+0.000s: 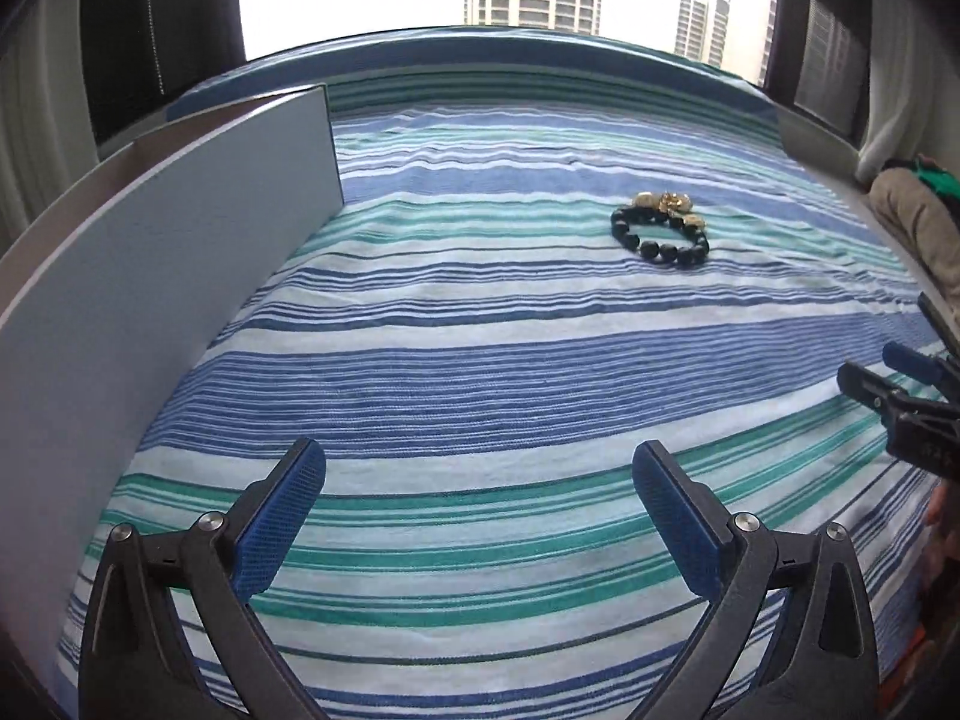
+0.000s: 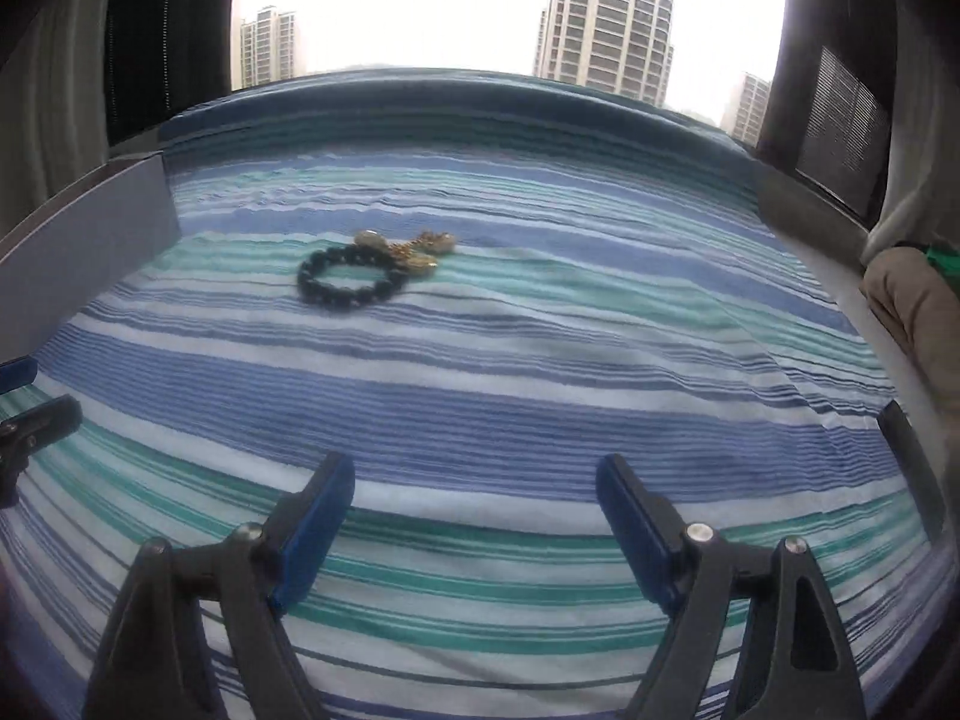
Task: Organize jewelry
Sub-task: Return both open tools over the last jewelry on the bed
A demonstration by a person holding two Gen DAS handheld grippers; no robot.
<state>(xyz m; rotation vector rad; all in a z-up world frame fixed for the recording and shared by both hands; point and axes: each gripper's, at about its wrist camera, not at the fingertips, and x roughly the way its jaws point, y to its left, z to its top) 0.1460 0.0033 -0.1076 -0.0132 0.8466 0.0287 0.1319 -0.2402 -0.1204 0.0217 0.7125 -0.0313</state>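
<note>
**Both grippers spread over striped cloth, bracelet lying free ahead**

The only container-like thing is a pale grey box [image 1: 180, 228] standing along the cloth's edge at 9 to 10 o'clock in the left wrist view. Only its outer wall faces the cameras, so whatever lies inside cannot be made out. In the right wrist view the same wall sits at 9 o'clock, partly cut by the frame.

The black bead bracelet [image 1: 660, 234] lies flat on the blue, white and green striped cloth [image 1: 480, 360], at about 1 o'clock from the left gripper [image 1: 480, 468] and well apart from it. Gold charms [image 1: 666, 204] bunch against the bracelet's far side. From the right gripper [image 2: 474, 474] the bracelet [image 2: 345, 282] is at about 11 o'clock, also well apart. This view is blurred, so the number and form of the charms stay unclear.

The left gripper's blue pads [image 1: 282, 516] stand wide apart, holding nothing. The right gripper's pads [image 2: 312, 534] are likewise spread and hold nothing.

Each gripper shows at the edge of the other's view: the right one at 3 o'clock in the left view, cut off by the frame, the left one at 9 o'clock in the right view, only its tips visible.

A beige bundle [image 1: 918, 210] with something green on it lies beyond the cloth at 2 o'clock; what it is cannot be told.
</note>
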